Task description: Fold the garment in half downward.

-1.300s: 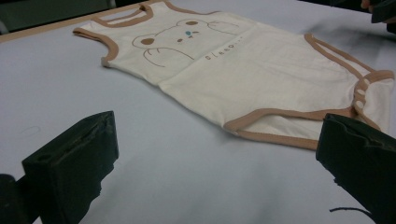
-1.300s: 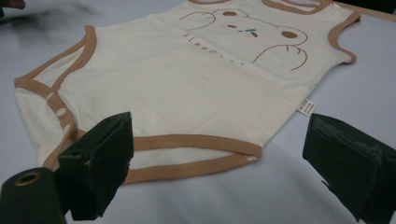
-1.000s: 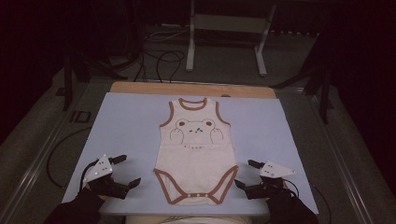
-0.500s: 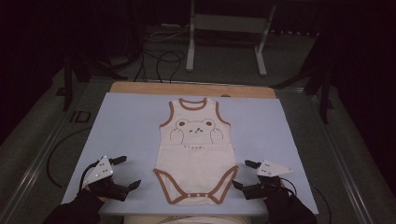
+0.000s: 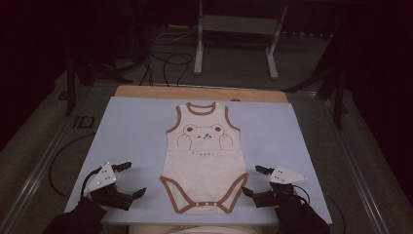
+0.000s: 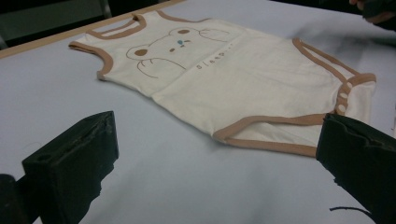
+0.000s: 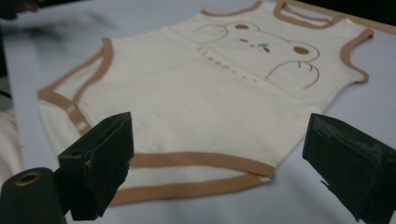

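The baby bodysuit (image 5: 204, 158) lies flat, face up, at the middle of the pale blue table (image 5: 131, 131), neck toward twelve o'clock, snap end toward six. It's cream cloth with brown binding round the neck, armholes and leg openings, and a bear face with raised paws drawn on the chest (one small blue dab at the nose). Under the bear runs a dotted line of small letters that reads "sleep", as best I can make out in my left gripper view. My left gripper (image 5: 129, 179) sits at about eight o'clock from the suit, jaws spread wide, gripping nothing. My right gripper (image 5: 253, 181) sits at about four o'clock, just beside the leg opening, jaws likewise wide apart.
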`<action>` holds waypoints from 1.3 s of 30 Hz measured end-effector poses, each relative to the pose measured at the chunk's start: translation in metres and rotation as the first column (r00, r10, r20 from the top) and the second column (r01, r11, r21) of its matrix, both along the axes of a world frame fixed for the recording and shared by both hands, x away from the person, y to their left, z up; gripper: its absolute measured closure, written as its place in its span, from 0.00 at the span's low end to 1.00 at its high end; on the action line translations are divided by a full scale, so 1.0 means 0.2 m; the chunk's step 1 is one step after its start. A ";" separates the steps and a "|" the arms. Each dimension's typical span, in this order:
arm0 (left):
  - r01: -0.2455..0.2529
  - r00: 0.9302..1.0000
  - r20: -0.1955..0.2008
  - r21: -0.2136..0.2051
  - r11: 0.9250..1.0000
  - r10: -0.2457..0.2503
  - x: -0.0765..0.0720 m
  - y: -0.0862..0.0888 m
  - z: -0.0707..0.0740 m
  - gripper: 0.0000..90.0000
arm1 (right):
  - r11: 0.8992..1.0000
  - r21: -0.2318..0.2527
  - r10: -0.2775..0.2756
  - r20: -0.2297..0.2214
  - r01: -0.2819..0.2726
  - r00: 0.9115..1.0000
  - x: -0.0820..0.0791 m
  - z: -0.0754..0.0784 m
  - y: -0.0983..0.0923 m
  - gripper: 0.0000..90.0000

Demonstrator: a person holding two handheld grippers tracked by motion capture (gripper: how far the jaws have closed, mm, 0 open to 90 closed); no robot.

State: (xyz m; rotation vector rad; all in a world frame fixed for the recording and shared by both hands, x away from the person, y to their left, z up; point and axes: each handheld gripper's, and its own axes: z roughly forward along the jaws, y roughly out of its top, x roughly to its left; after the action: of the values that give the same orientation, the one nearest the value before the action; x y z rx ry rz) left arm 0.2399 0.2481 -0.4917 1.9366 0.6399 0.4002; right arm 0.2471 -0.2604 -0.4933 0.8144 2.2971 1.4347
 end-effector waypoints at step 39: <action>0.069 0.997 0.027 -0.020 0.997 -0.068 0.15 -0.11 0.37 0.00 | 0.999 0.010 -0.041 0.115 0.040 0.992 0.10 0.40 0.03 0.10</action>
State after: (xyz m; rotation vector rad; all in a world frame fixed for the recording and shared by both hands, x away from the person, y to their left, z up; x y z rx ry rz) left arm 0.2708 0.2256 -0.4170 1.9244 0.5574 0.3740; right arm 0.2677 -0.2553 -0.4129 0.7551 2.1782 1.4356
